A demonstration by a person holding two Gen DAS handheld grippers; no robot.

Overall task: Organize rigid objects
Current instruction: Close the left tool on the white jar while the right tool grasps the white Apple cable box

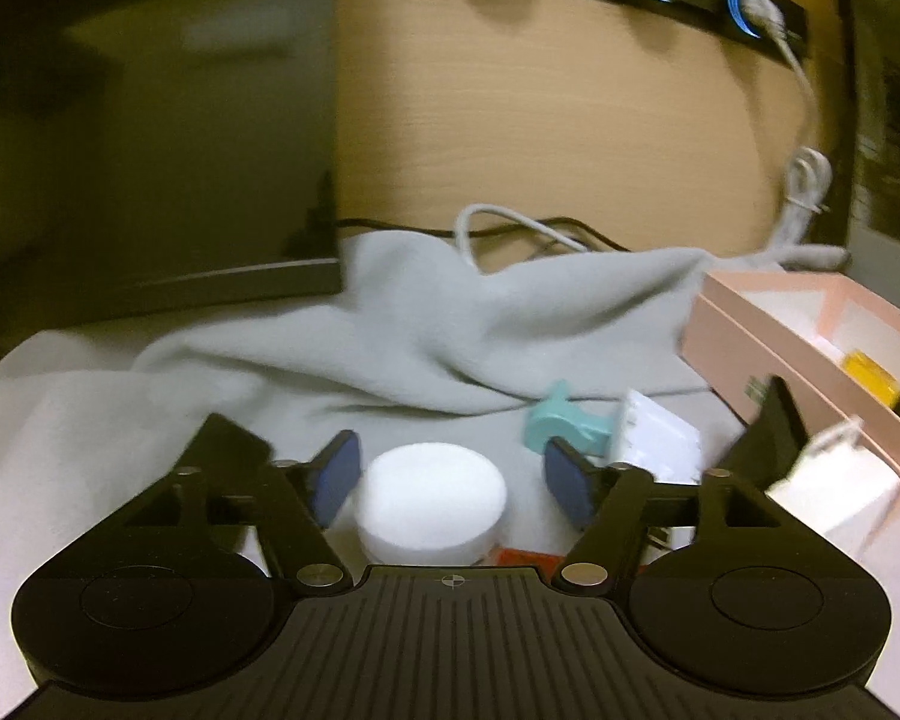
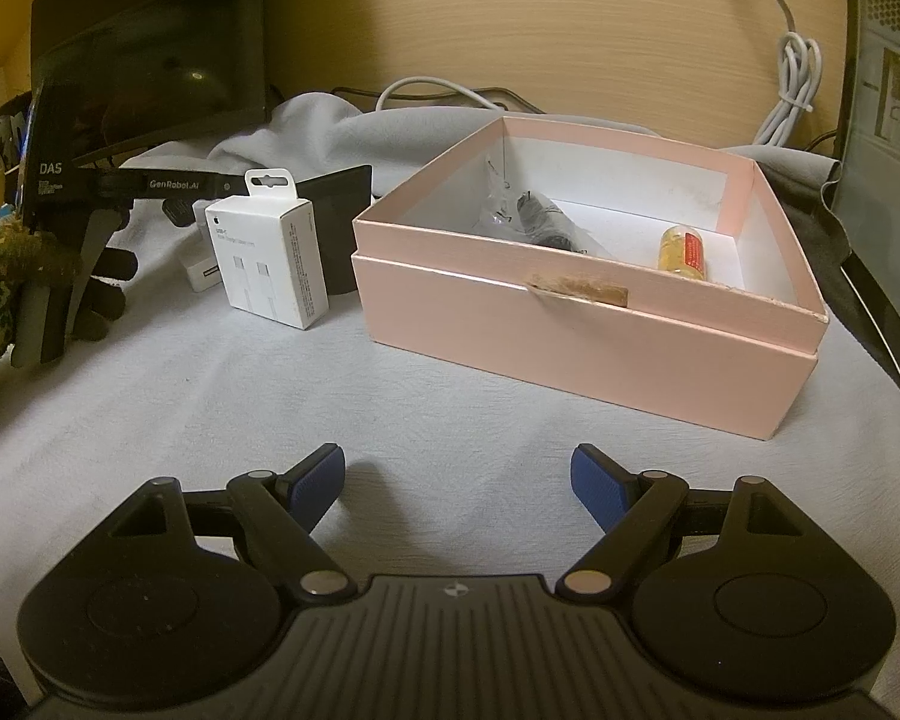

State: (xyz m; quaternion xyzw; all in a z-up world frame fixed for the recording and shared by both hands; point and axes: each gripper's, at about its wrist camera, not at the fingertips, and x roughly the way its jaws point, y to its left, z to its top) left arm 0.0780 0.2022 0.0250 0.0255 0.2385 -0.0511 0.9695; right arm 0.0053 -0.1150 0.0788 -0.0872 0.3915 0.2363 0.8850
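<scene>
The left gripper (image 1: 450, 474) hangs low, jaws spread around a white round lid (image 1: 431, 495), not clamping it.

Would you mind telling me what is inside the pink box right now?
The pink box holds a small yellow bottle with a red label and a dark item in clear plastic wrap. Its near wall hides the floor nearest the camera.

Pale wood wall (image 2: 540, 18) behind — grey cloth (image 2: 270, 396) covers the table, dim warm light.
</scene>
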